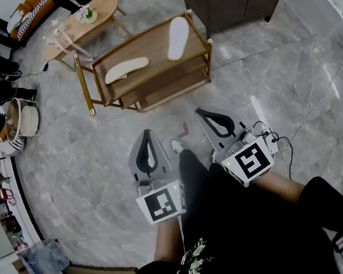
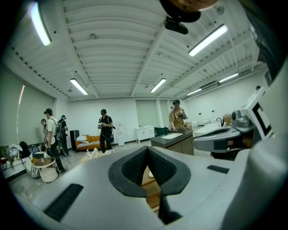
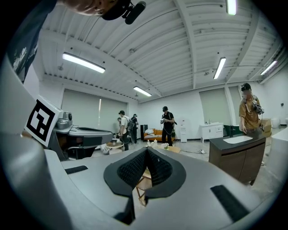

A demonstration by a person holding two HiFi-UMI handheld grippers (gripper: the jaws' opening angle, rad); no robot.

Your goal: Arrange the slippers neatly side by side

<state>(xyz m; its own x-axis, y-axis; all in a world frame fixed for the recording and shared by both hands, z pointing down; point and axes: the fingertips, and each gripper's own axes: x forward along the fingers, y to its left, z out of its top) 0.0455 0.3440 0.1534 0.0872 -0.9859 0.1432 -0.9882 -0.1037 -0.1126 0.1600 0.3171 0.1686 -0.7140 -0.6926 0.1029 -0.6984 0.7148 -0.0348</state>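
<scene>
Two pairs of fingers (image 2: 134, 170) shut tight, nothing between them.
Left gripper (image 1: 147, 143) and right gripper (image 1: 214, 120) hover side by side over the grey floor (image 1: 88, 168) (both pointing forward). Well ahead, on the wooden surface (image 1: 148, 46), one slipper (image 1: 126, 69) lies by the front left edge and the other slipper (image 1: 178, 37) near the far right corner, apart and angled differently.

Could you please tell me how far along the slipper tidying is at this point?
Nothing looks done yet: the near slipper and far slipper lie apart, pointing different ways, on the wooden rack. Nothing is in hand: left gripper and right gripper are shut, empty, short of the rack. Still left: setting both slippers side by side.
</scene>
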